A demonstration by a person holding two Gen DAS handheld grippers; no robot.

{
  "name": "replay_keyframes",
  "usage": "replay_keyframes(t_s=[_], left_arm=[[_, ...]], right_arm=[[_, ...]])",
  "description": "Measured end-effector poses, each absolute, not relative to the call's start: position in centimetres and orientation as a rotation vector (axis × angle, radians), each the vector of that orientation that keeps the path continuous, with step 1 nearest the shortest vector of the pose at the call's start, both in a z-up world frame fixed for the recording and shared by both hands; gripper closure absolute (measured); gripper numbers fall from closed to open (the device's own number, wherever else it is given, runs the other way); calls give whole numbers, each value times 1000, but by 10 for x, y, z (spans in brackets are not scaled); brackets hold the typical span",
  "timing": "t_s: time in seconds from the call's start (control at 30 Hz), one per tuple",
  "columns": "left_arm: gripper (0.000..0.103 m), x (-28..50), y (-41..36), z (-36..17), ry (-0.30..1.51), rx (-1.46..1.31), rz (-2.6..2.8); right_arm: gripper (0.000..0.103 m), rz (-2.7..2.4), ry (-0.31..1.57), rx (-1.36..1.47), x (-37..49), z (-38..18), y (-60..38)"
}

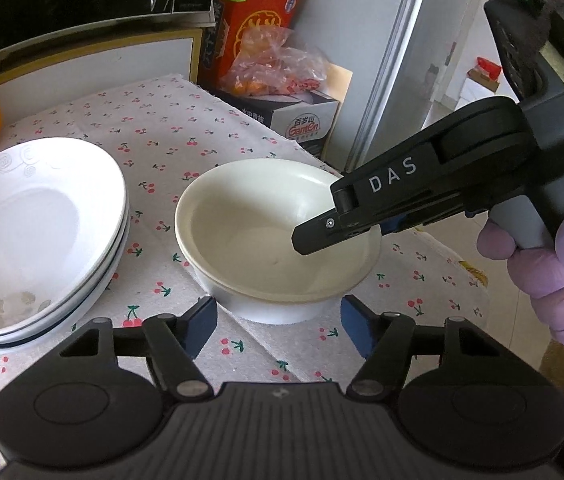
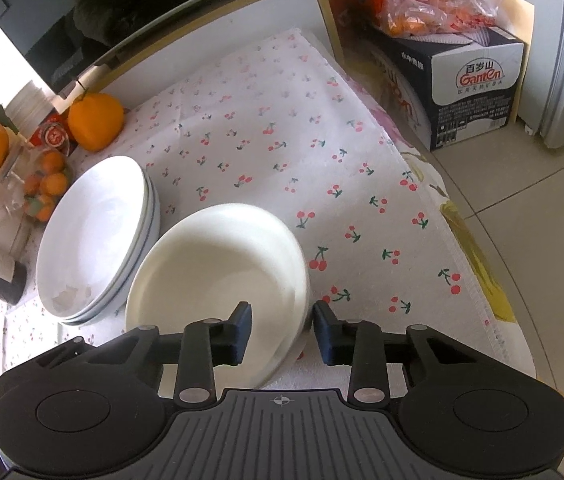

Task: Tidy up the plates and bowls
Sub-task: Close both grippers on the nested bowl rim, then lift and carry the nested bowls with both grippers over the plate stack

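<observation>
Your right gripper (image 2: 281, 330) straddles the near rim of the cream bowl (image 2: 218, 280), w/ one blue pad inside the wall, the other outside. The jaws stand partly open w/ gaps on both sides, so nothing is gripped yet. The bowl sits upright on the cherry-print tablecloth (image 2: 282, 152), just beside the stack of white plates (image 2: 94, 232) on its left; touching or not, can't tell. Seen from the left wrist cam, the right gripper (image 1: 333, 230) reaches over the bowl's (image 1: 274, 236) far-right rim. Your left gripper (image 1: 278, 322) hangs wide open just short of the bowl's foot, holding nothing. The bowl looks like glazed ceramic: probably stiff, fairly heavy, slick, breakable. Best hold is likely the rim wall, pads squarely either side; a one-edge pinch may let it tip, so squeeze firm before lifting.
</observation>
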State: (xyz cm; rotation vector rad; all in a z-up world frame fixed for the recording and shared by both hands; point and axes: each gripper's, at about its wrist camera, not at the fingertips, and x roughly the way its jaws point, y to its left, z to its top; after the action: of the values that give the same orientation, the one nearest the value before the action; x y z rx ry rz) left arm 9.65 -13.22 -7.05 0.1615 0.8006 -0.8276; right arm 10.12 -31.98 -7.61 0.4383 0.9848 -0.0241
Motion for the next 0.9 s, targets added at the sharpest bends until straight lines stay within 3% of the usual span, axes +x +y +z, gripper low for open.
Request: replay_keyframes(t_s=[0.9], left_arm=[[39,100,-112,-36,713,143,-815]], right_arm=[[70,29,847,460,106,-39,-309]])
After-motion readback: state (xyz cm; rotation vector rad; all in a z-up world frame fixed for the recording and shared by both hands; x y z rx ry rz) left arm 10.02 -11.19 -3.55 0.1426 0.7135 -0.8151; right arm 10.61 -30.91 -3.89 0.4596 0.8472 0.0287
